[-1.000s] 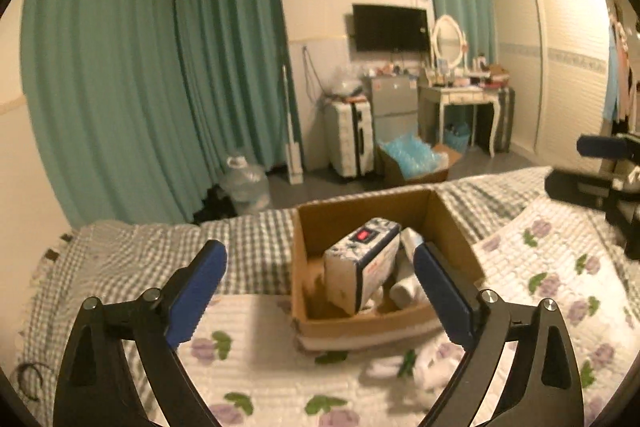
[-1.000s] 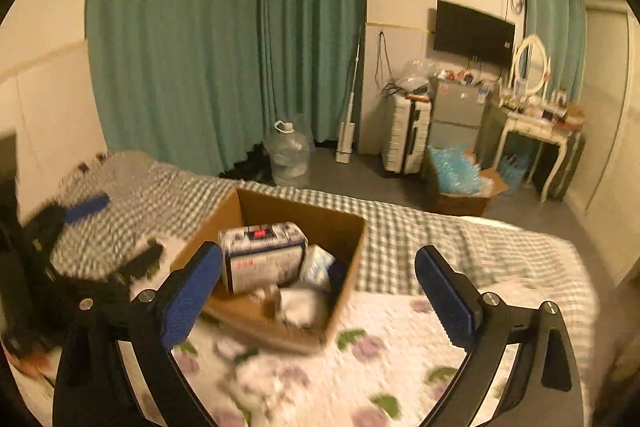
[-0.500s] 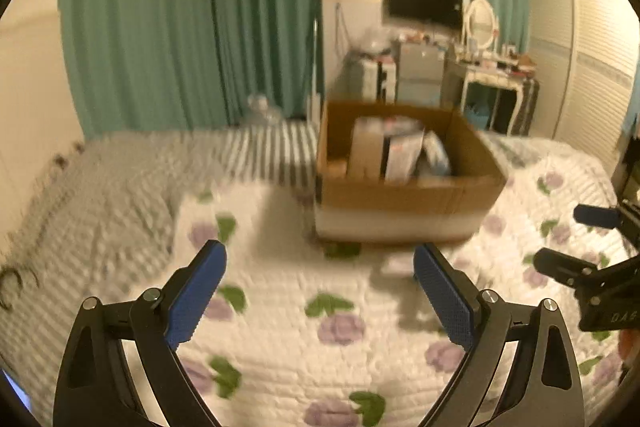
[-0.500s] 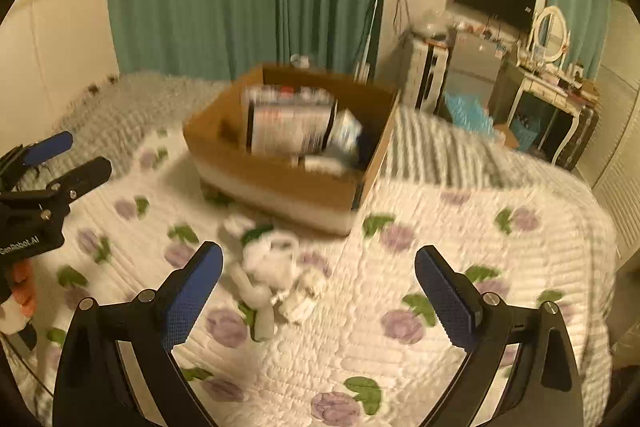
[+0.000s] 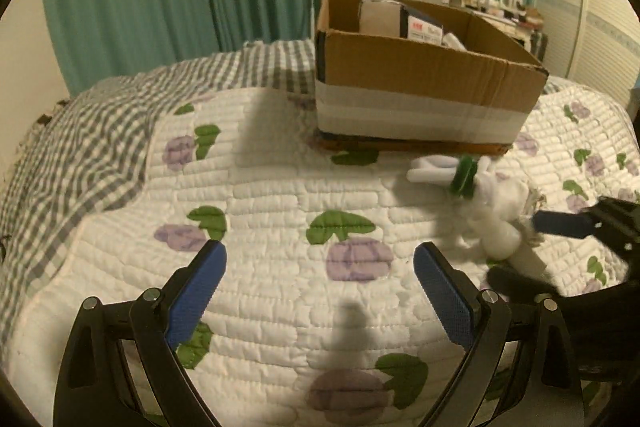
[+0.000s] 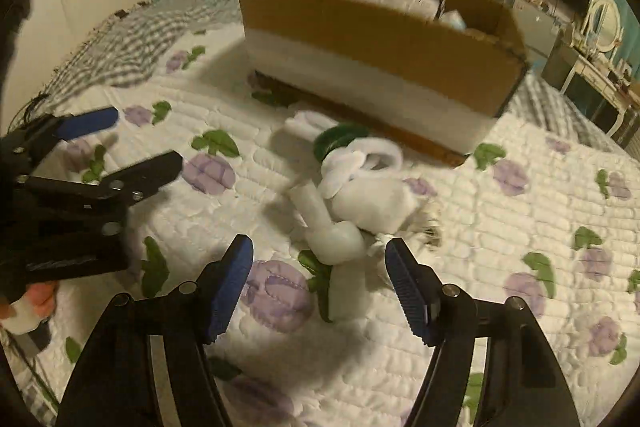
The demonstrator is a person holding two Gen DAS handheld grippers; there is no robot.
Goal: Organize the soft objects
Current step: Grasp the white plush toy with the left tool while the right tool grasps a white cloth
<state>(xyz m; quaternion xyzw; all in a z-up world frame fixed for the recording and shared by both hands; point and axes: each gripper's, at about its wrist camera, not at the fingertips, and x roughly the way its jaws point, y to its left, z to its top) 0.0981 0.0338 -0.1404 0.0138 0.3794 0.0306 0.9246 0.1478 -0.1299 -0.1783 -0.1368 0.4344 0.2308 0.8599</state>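
Note:
A white plush toy (image 6: 360,199) with a green ring at its neck lies on the flowered quilt, just in front of the cardboard box (image 6: 372,67). My right gripper (image 6: 320,263) is open, its jaws either side of the toy's lower end, close above the quilt. In the left wrist view the toy (image 5: 492,203) lies at the right with the right gripper beside it. My left gripper (image 5: 320,271) is open and empty, low over bare quilt left of the toy. The box (image 5: 420,95) holds packets and white items.
The white quilt (image 5: 280,195) with purple flowers covers the bed; a grey checked blanket (image 5: 80,131) lies at the left and behind. Green curtains, a TV and a dressing table stand beyond the bed.
Both grippers have come down from high above the bed to just over the quilt. The right gripper has closed in on the white plush toy.

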